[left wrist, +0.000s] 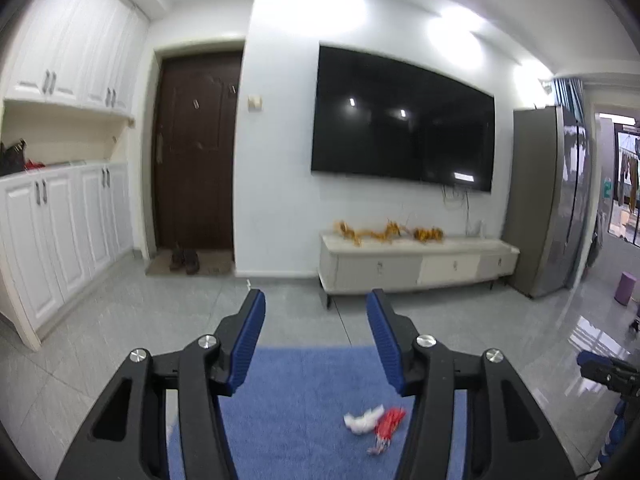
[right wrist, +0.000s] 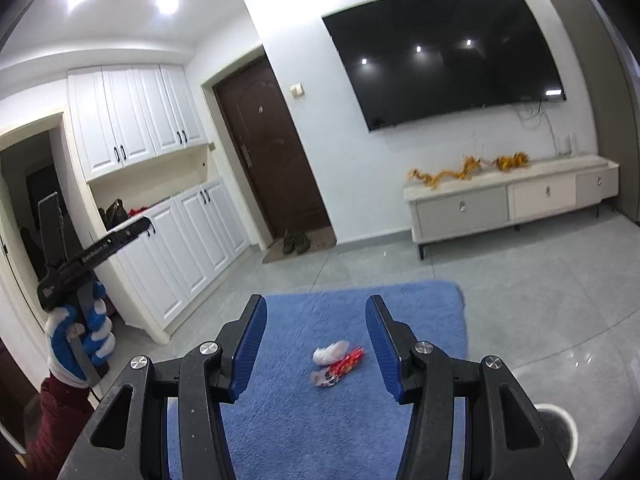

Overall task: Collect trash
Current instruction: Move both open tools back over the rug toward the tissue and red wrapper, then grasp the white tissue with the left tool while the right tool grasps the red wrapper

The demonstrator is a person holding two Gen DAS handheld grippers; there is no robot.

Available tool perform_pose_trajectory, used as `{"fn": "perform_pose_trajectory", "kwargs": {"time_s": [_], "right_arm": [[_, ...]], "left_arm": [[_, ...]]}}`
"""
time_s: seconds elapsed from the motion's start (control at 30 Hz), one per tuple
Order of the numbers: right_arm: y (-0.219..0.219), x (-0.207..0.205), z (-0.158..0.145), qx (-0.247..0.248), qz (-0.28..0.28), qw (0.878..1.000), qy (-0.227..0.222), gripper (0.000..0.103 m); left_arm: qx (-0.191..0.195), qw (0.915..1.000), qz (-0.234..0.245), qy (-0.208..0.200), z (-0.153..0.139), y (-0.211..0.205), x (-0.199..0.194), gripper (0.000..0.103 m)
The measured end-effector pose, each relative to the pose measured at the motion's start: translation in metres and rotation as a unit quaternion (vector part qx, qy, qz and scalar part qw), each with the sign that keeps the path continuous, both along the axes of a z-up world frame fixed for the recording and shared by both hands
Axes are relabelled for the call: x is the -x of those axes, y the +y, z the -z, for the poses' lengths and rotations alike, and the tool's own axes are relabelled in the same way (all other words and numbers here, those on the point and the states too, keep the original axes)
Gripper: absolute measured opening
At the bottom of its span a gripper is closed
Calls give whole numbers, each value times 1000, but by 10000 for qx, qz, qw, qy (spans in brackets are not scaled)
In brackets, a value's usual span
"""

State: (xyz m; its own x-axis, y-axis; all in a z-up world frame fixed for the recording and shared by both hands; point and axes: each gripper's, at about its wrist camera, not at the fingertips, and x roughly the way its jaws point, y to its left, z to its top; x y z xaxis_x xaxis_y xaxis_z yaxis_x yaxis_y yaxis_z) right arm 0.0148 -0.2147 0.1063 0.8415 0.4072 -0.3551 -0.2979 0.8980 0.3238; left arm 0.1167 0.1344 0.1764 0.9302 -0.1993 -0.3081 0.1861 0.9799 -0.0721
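A crumpled white tissue (left wrist: 362, 420) and a red snack wrapper (left wrist: 390, 424) lie side by side on a blue rug (left wrist: 304, 400). My left gripper (left wrist: 316, 300) hangs above the rug, open, with nothing between its blue pads; the trash is below and right of it. In the right wrist view the same tissue (right wrist: 330, 352) and wrapper (right wrist: 344, 366) sit mid-rug (right wrist: 360, 420), low between my fingers but well beneath them. My right gripper (right wrist: 316, 304) is open and holds nothing.
A round white-rimmed container (right wrist: 556, 428) stands on the grey tiles right of the rug. A gloved hand (right wrist: 80, 332) grips the other tool at the left. White cabinets (right wrist: 192, 240), a brown door (right wrist: 272, 152), a TV stand (right wrist: 512, 196) and a fridge (left wrist: 548, 200) line the walls.
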Motion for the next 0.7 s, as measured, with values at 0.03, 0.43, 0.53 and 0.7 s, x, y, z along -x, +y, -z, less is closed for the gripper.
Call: {"fn": "perform_pose_trajectory", "kwargs": {"time_s": [0.03, 0.43, 0.53, 0.7], "right_arm": [[4, -9, 7, -4, -21, 9999, 126, 49], [30, -116, 120, -88, -122, 9853, 1700, 49], [32, -139, 143, -150, -176, 9796, 1998, 49], [40, -166, 169, -215, -307, 9728, 2285, 48]], "left_arm": [[0, 9999, 78, 133, 10, -1, -7, 51], [-399, 9680, 1510, 1965, 185, -79, -123, 50], [-560, 9566, 1731, 2275, 217, -97, -144, 50], [-653, 9430, 2028, 2558, 249, -118, -167, 50]]}}
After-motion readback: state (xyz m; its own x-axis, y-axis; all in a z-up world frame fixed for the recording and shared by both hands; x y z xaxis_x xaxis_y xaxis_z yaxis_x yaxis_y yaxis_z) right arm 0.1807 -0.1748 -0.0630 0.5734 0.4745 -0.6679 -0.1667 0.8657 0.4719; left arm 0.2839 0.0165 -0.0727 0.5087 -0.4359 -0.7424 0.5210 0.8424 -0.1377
